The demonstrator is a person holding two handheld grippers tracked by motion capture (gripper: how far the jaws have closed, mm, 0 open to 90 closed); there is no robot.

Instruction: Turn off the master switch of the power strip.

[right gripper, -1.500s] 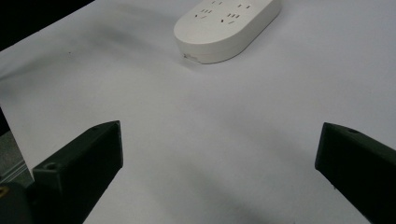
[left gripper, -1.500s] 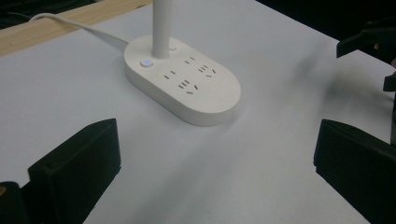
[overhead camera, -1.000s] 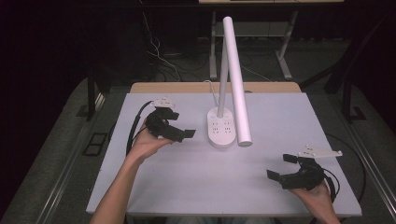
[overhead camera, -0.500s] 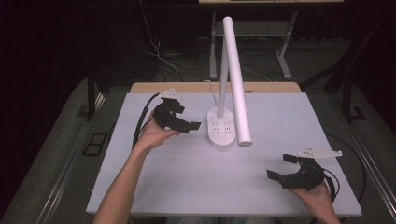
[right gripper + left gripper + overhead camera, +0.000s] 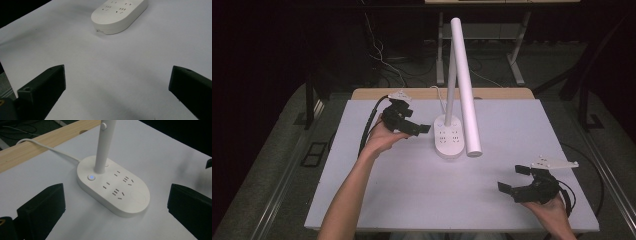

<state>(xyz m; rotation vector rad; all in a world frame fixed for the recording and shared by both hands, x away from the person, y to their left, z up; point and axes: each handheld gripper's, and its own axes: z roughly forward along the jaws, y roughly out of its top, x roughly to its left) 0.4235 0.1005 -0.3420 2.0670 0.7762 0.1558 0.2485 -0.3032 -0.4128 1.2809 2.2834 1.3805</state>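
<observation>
Lamp stands near the middle of the far edge of the surface, untouched; nothing looks done yet. It is white, with an oval base holding sockets, a small button lit blue, a stem and a long tube head. Left tongs hover just beside the base, wide open and empty. Right tongs, near the right front corner, are also wide open and empty.

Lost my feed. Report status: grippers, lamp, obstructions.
Left gripper open, close beside lamp base, not touching. Right gripper open, low near table's front right. Base button glowing blue. Nothing between left gripper and base.
</observation>
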